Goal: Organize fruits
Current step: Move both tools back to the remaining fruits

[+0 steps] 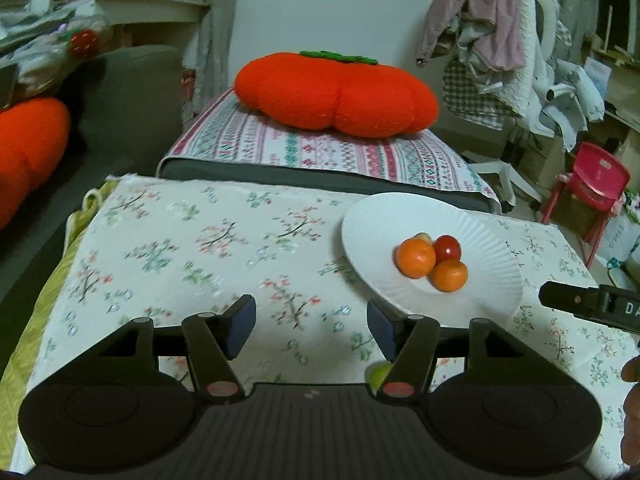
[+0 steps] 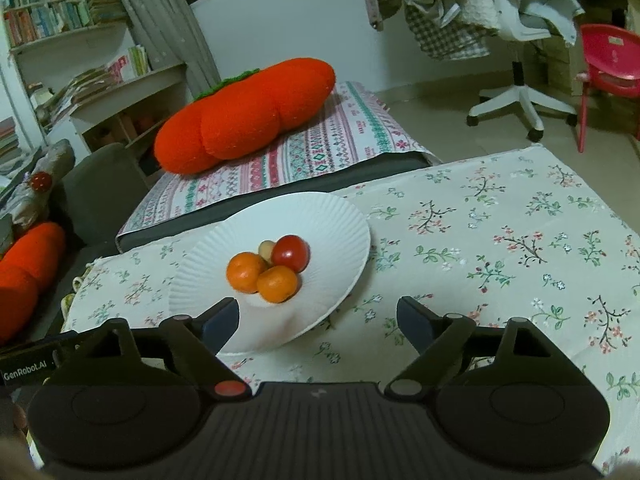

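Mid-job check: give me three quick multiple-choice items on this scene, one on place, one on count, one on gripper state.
1. Where does the green fruit lie?
A) on the plate
B) on the tablecloth beside the left gripper's finger
C) on the cushion

2. How many orange fruits are on the white plate?
A) one
B) two
C) four

3. What is the right gripper doing?
A) open, holding nothing
B) shut on a tomato
C) shut on the plate

Key: 1 B, it peeks out off the plate; 2 B, two oranges beside one red fruit; 3 A, fingers apart, empty.
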{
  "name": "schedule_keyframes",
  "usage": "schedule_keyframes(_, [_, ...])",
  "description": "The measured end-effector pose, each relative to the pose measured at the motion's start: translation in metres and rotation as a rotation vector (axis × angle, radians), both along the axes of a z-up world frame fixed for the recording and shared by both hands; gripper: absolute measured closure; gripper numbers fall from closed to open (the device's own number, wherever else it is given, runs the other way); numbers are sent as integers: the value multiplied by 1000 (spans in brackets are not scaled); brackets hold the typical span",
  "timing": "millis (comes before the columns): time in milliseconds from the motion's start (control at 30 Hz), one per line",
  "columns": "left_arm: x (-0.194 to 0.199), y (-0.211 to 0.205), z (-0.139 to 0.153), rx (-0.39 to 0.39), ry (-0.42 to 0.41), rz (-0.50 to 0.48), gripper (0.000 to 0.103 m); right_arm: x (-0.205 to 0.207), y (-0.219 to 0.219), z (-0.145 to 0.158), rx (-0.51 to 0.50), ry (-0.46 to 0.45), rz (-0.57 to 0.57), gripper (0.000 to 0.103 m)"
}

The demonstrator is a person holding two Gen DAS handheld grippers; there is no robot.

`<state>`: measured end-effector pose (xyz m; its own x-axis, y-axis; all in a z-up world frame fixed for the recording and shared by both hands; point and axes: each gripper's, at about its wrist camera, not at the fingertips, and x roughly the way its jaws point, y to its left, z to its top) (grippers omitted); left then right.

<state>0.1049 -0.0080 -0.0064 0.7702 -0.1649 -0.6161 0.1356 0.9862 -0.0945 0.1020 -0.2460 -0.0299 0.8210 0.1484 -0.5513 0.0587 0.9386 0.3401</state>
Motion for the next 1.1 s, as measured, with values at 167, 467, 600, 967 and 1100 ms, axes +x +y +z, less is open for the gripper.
schedule_keyframes(167, [-13,10,1,-14,4,16,46,-11,8,4,-8,-16,28,17])
schedule_keyframes(467, [-35,-4,-14,40,44,-96,42,-29,19,6,9,-12,60,16])
schedule_keyframes(600, [-35,-14,-27,81,79,-160,42,-33,24,4,39,9,72,16])
schedule_keyframes(967, [-28,-40,-51,201,98,-237,42,-29,39,-8,-12,63,116,16])
schedule_keyframes(1100, [-27,-43,-54,207,97,-241,45,-29,37,-10,-9,73,110,16])
